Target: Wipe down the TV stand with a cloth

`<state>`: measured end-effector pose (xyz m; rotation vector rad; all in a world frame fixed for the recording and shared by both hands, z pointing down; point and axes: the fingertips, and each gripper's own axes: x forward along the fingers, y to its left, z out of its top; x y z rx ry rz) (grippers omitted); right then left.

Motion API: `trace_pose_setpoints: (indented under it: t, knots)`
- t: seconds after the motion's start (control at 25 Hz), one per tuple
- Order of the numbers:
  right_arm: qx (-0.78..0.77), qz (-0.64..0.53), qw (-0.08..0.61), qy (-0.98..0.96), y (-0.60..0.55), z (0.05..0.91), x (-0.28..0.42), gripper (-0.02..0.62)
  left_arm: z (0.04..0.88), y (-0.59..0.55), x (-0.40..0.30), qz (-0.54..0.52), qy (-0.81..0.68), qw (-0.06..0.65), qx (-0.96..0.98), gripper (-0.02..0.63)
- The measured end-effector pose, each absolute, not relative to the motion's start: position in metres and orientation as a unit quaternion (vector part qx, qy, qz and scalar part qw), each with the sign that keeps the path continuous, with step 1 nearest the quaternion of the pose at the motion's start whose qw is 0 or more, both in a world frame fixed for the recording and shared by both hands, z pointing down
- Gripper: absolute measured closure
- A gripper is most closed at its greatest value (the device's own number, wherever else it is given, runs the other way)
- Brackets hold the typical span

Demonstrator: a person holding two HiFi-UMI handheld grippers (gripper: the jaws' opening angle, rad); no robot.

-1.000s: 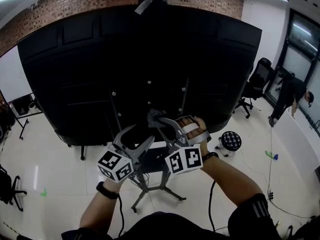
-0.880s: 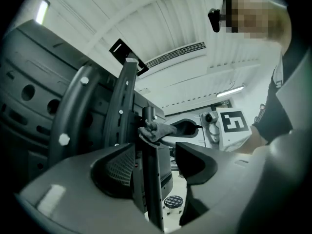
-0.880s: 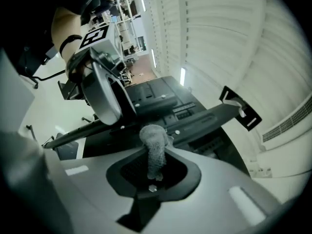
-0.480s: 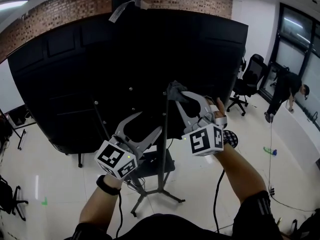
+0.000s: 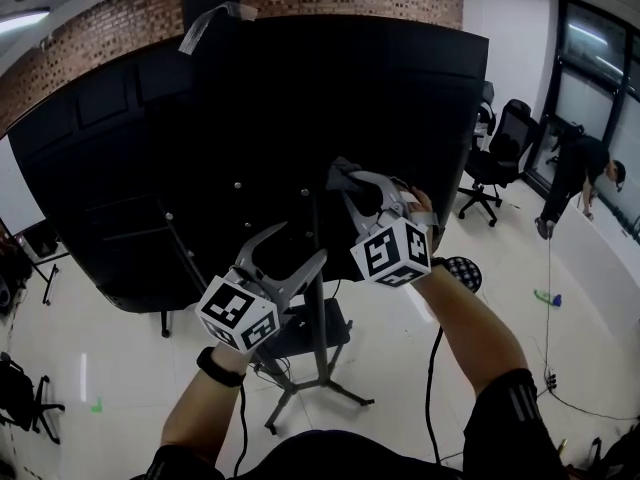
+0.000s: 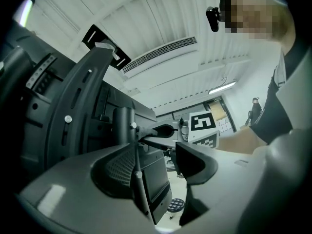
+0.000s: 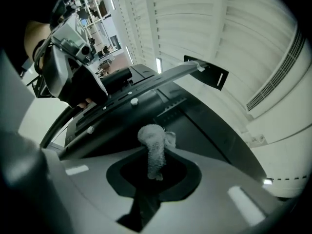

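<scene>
Brick wall and pale floor are seen behind a large black TV back, which is carried on the TV stand. The stand's upright post is taken as the landmark, and its long axis runs vertically from splayed feet up behind the panel. The right arm is stretched forward and raised, with the right gripper tilted up toward the panel. Its jaws are closed on the cloth, which is pinched into a small grey wad at their tips. The wad is held just right of the post's upper part. Whether it touches the metal cannot be told. The left gripper is held lower, to the left of the post. Its jaws are spread apart with nothing gripped, and only the post is seen beyond them. The right gripper is judged the nearer, so a stroke along the post's length appears to be called for.
</scene>
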<state>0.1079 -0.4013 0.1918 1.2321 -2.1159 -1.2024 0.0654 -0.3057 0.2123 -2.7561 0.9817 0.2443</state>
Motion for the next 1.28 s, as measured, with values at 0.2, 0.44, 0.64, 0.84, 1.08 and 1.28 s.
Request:
trace_pose_setpoints:
  t: [0.2, 0.44, 0.64, 0.84, 1.08, 1.28]
  knots:
    - [0.466, -0.419, 0.207, -0.751, -0.411, 0.191, 0.147, 0.554, 0.219, -0.314, 0.079, 0.084, 0.330, 0.103, -0.935, 0.321]
    - [0.498, -0.396, 0.211, -0.742, -0.423, 0.190, 0.200, 0.555, 0.220, -0.313, 0.107, 0.088, 0.316, 0.093, -0.940, 0.321]
    - [0.523, -0.380, 0.217, -0.731, -0.431, 0.191, 0.235, 0.555, 0.226, -0.313, 0.128, 0.085, 0.304, 0.093, -0.944, 0.321]
    - [0.522, -0.373, 0.196, -0.741, -0.421, 0.187, 0.236, 0.555, 0.227, -0.312, 0.132, 0.085, 0.308, 0.089, -0.943, 0.321]
    - [0.455, -0.382, 0.163, -0.787, -0.390, 0.198, 0.173, 0.555, 0.228, -0.305, 0.115, 0.086, 0.332, 0.086, -0.935, 0.321]
    - [0.404, -0.377, 0.159, -0.818, -0.384, 0.222, 0.119, 0.555, 0.234, -0.300, 0.093, 0.084, 0.358, 0.084, -0.926, 0.321]
